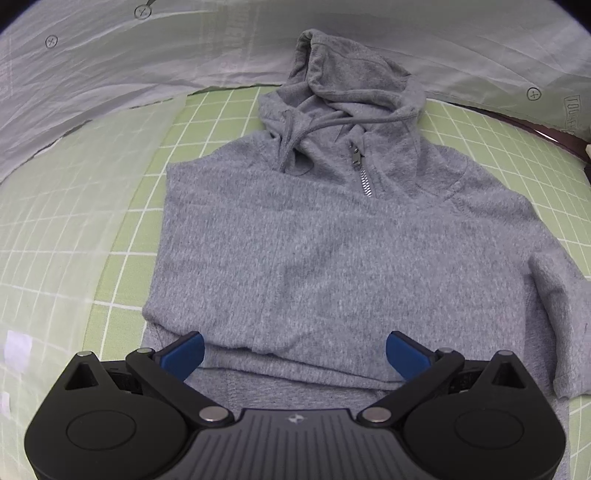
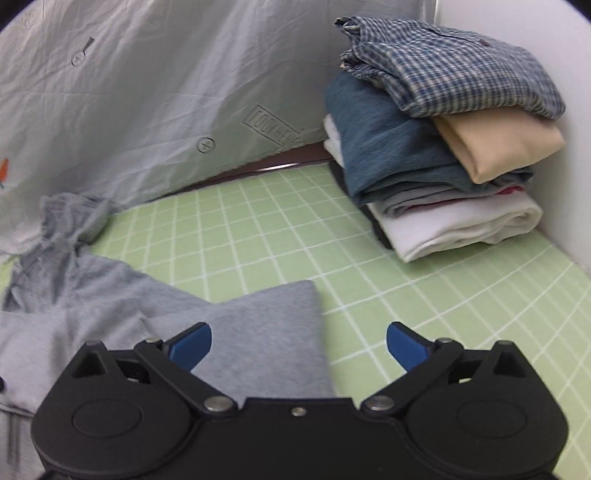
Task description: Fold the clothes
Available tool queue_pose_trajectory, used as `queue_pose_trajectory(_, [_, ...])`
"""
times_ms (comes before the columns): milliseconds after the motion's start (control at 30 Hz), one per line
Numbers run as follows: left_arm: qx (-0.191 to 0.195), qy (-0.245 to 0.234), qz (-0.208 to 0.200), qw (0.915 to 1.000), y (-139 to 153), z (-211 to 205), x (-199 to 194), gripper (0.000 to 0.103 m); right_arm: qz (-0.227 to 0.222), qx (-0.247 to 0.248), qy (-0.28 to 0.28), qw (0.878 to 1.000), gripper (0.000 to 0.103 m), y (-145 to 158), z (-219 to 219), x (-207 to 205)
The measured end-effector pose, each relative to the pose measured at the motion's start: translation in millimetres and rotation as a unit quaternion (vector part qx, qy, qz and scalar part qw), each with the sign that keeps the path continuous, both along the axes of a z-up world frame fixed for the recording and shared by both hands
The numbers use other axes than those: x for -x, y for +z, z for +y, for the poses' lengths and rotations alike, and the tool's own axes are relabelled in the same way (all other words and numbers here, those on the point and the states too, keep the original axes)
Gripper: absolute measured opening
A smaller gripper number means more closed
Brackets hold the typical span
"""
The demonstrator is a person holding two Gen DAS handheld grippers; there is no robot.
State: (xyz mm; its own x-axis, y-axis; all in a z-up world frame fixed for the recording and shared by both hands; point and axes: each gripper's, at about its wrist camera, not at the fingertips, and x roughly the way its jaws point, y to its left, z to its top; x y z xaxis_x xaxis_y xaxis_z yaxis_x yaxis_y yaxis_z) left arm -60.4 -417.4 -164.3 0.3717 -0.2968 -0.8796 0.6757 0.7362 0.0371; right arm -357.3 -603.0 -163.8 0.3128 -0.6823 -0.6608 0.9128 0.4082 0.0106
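Note:
A grey zip-neck hoodie [image 1: 314, 240] lies flat on the green grid mat [image 1: 122, 206], hood at the far end, left side folded inward. My left gripper [image 1: 294, 354] hovers over its lower hem, open, blue pads apart with only cloth below. In the right wrist view the same hoodie [image 2: 92, 302] lies at the left, its sleeve [image 2: 273, 332] stretched out over the mat [image 2: 424, 295]. My right gripper [image 2: 299, 345] stands open above the sleeve end, nothing pressed between its fingers.
A stack of folded clothes [image 2: 443, 147], checked shirt on top, sits at the far right against a white wall [image 2: 517, 22]. A pale sheet [image 2: 166, 92] hangs behind the mat. The sheet [image 1: 110, 55] also runs along the far edge in the left wrist view.

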Motion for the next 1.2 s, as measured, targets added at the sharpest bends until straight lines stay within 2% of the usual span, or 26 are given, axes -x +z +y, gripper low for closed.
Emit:
queue_pose_trajectory(33, [0.007,-0.009,-0.003,0.9999,6,-3,3,0.103,0.023,-0.002,-0.008,1.0,0.102,-3,-1,4])
queue_pose_trajectory(100, [0.022,-0.027,-0.006,0.9994,17,-11,10,0.103,0.039,-0.008,-0.025,0.999,0.102,-9,-3,13])
queue_pose_trajectory(200, [0.047,-0.068,0.0,0.9966,27,-29,22,0.103,0.031,-0.023,-0.044,0.998,0.102,-15,-6,28])
queue_pose_trajectory(300, [0.053,-0.11,0.015,0.9925,27,-51,34,0.101,0.035,-0.025,-0.053,0.998,0.102,-15,-5,35])
queue_pose_trajectory(400, [0.072,-0.143,0.041,0.9862,26,-67,44,0.092,0.044,-0.022,-0.057,0.997,0.102,-17,-4,39])
queue_pose_trajectory(467, [0.085,-0.17,0.068,0.9794,25,-77,53,0.082,0.047,-0.026,-0.061,0.997,0.102,-19,-4,41])
queue_pose_trajectory(533, [0.087,-0.194,0.082,0.9737,22,-87,62,0.078,0.047,-0.034,-0.066,0.996,0.102,-21,-5,43])
queue_pose_trajectory(600, [0.085,-0.219,0.092,0.9676,17,-95,70,0.061,0.049,-0.037,-0.068,0.996,0.102,-23,-6,44])
queue_pose_trajectory(700, [0.077,-0.236,0.097,0.9639,8,-104,77,0.03,0.051,-0.038,-0.069,0.996,0.102,-23,-7,44])
queue_pose_trajectory(733, [0.075,-0.237,0.1,0.9635,6,-106,79,0.016,0.051,-0.039,-0.069,0.996,0.102,-23,-7,43])
queue_pose_trajectory(833, [0.084,-0.242,0.093,0.9621,7,-103,82,0.01,0.054,-0.038,-0.068,0.995,0.102,-23,-6,43])
queue_pose_trajectory(933, [0.1,-0.241,0.083,0.9618,15,-96,80,0.009,0.057,-0.039,-0.07,0.995,0.102,-23,-4,44])
queue_pose_trajectory(1200, [0.129,-0.228,0.02,0.9648,46,-71,69,0.009,0.06,-0.033,-0.06,0.996,0.102,-20,3,39])
